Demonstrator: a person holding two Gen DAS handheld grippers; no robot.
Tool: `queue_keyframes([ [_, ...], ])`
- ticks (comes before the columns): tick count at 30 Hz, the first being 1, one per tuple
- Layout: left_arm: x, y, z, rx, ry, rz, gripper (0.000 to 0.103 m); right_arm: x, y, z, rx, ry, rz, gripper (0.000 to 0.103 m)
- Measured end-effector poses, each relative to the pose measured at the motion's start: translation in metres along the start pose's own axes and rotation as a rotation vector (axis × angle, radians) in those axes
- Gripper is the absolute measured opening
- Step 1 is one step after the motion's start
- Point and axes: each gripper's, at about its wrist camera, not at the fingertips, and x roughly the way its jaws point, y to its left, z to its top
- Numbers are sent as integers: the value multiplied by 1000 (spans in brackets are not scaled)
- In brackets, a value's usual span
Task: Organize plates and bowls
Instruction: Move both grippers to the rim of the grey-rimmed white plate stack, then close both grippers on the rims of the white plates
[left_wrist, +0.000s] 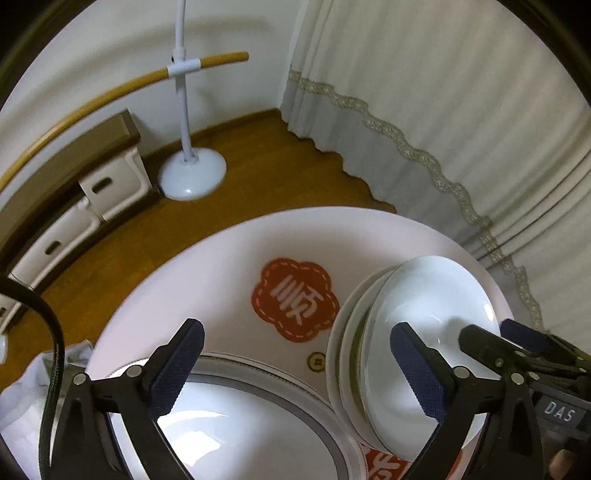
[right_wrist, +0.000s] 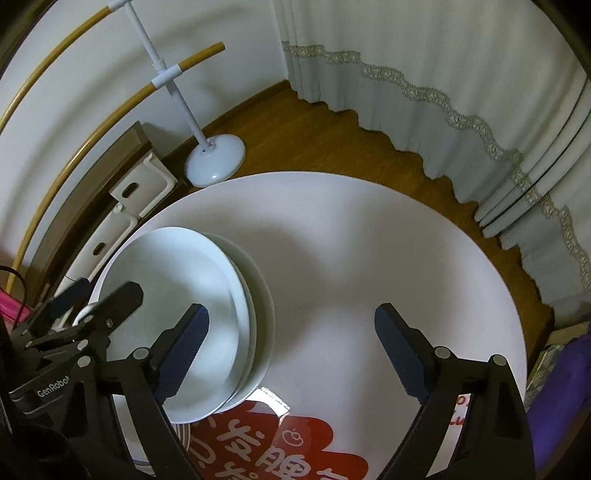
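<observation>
Bowl stack (right_wrist: 177, 317) already nested on your counter (right_wrist: 369, 258); grey-rimmed plate (left_wrist: 236, 435) still separate. Both your fingers gape wide, empty: left gripper (left_wrist: 291, 373), right gripper (right_wrist: 291, 354).

Glazed white dishes on a matt round table, with black plastic grippers over them.

The stacked bowls (left_wrist: 424, 332) and the grey-rimmed plate (left_wrist: 236, 424) look like glossy glazed ceramic, catching bright highlights. The table top (right_wrist: 351, 258) is smooth, matt, pale, with flat red printed decals (left_wrist: 295, 299). Left gripper (left_wrist: 295, 365) and right gripper (right_wrist: 291, 347) have matt black plastic arms with shiny metal rivets; their finger pads (left_wrist: 173, 365) are dark blue with a finely dimpled, rubbery texture. The floor (left_wrist: 258, 155) is polished brown wood. The curtain (left_wrist: 443, 92) is soft cloth edged with lace trim. The stand's base (left_wrist: 192, 173) is glossy white plastic.
</observation>
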Motion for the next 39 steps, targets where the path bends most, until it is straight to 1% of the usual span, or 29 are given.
queue_keyframes([
  [1, 1, 2, 3, 1, 1, -6, 94, 2, 0, 0, 5, 6, 10, 86],
  [3, 6, 7, 12, 14, 8, -23, 91, 5, 1, -1, 7, 17, 13, 77],
  [5, 10, 12, 14, 14, 23, -41, 84, 6, 5, -2, 7, 25, 16, 71],
  [6, 12, 15, 17, 13, 34, -52, 82, 6, 6, -2, 9, 24, 18, 68],
  [8, 16, 19, 22, 23, 46, -62, 77, 6, 7, -2, 9, 29, 16, 67],
  [12, 28, 25, 32, 37, 81, -83, 68, 7, 9, -4, 14, 37, 34, 55],
  [14, 32, 28, 36, 42, 95, -89, 62, 9, 9, -6, 13, 42, 36, 54],
  [19, 33, 30, 41, 66, 87, -100, 54, 10, 10, -10, 17, 47, 55, 44],
  [21, 32, 29, 39, 80, 85, -104, 52, 10, 11, -11, 12, 47, 58, 39],
  [25, 31, 31, 40, 101, 87, -121, 44, 11, 15, -11, 10, 45, 72, 31],
  [26, 30, 30, 38, 107, 85, -122, 44, 11, 15, -11, 10, 45, 76, 28],
  [30, 32, 31, 35, 122, 93, -144, 41, 11, 18, -13, 15, 43, 76, 27],
  [32, 30, 32, 35, 129, 97, -154, 34, 11, 18, -13, 18, 41, 77, 26],
  [36, 28, 29, 32, 161, 91, -149, 33, 11, 20, -12, 21, 39, 73, 26],
  [39, 28, 29, 31, 163, 96, -155, 33, 11, 20, -13, 21, 38, 73, 26],
])
